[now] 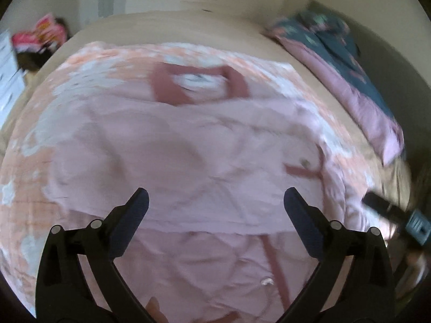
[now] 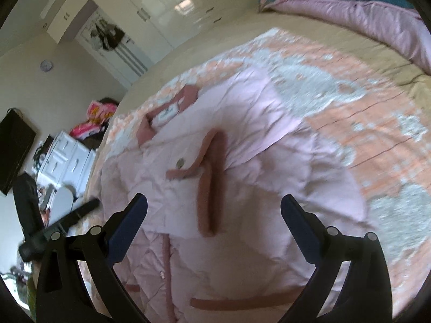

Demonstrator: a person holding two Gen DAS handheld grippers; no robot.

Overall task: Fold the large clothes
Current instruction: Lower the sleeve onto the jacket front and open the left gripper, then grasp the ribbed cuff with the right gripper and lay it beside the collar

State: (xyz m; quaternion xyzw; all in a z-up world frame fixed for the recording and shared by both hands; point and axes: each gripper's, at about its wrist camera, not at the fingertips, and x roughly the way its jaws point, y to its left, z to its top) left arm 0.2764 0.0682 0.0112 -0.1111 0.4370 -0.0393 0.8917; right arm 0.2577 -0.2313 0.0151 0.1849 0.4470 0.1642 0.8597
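A large pale pink quilted coat (image 1: 188,156) with darker pink trim lies spread on a bed, collar (image 1: 199,83) at the far end. Its sleeves are folded across the body; one cuff with a snap button (image 2: 183,162) shows in the right wrist view. My left gripper (image 1: 215,202) is open and empty above the coat's lower half. My right gripper (image 2: 214,210) is open and empty above the coat (image 2: 242,188), over the folded sleeve's dark trim (image 2: 212,183). Each gripper shows in the other's view as a dark blurred shape (image 1: 390,212) (image 2: 64,220).
The coat lies on an orange and white patterned blanket (image 2: 363,113) over a beige bed sheet (image 1: 188,27). A pink and teal duvet (image 2: 350,8) is heaped at the bed's far side. A white drawer unit (image 2: 64,156), bright pink bags (image 1: 40,35) and wardrobes (image 2: 161,8) stand beyond the bed.
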